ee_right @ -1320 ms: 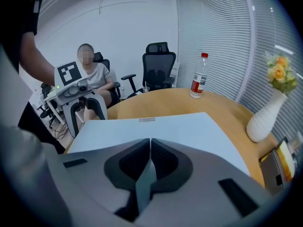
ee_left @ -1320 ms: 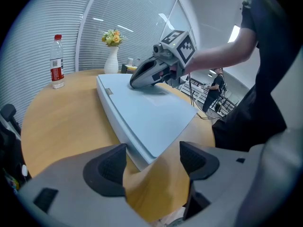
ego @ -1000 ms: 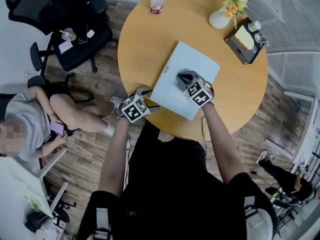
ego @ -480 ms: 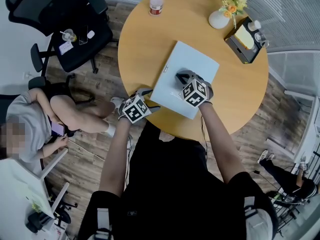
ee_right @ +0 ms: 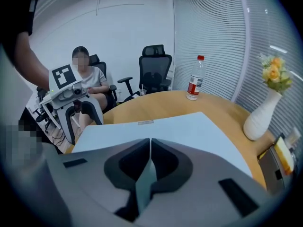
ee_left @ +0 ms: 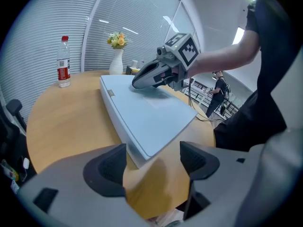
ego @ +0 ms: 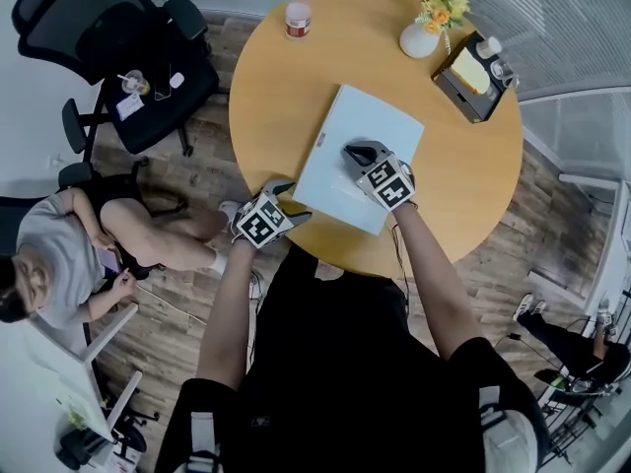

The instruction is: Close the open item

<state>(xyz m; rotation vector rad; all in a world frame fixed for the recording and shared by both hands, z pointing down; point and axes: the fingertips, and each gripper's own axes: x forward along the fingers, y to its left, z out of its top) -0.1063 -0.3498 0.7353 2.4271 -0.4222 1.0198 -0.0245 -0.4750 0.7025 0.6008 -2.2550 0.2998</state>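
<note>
A pale blue-white laptop (ego: 367, 124) lies flat with its lid down on the round wooden table (ego: 286, 87). My right gripper (ego: 357, 150) is shut and rests on the lid's near half, with nothing held between its jaws. In the right gripper view the closed jaws (ee_right: 149, 143) sit just over the lid (ee_right: 189, 126). My left gripper (ego: 294, 201) is open at the table's near-left edge, just short of the laptop's near corner (ee_left: 147, 148). The left gripper view shows the right gripper (ee_left: 142, 79) pressing on the laptop (ee_left: 142, 112).
At the far side of the table stand a water bottle (ego: 297, 12), a white vase of flowers (ego: 421, 33) and a dark tray of items (ego: 471, 72). Black office chairs (ego: 118, 57) and a seated person (ego: 59, 254) are to the left.
My right gripper has slid slightly to the far left across the lid. The left gripper has hardly moved, and the laptop stays flat.
</note>
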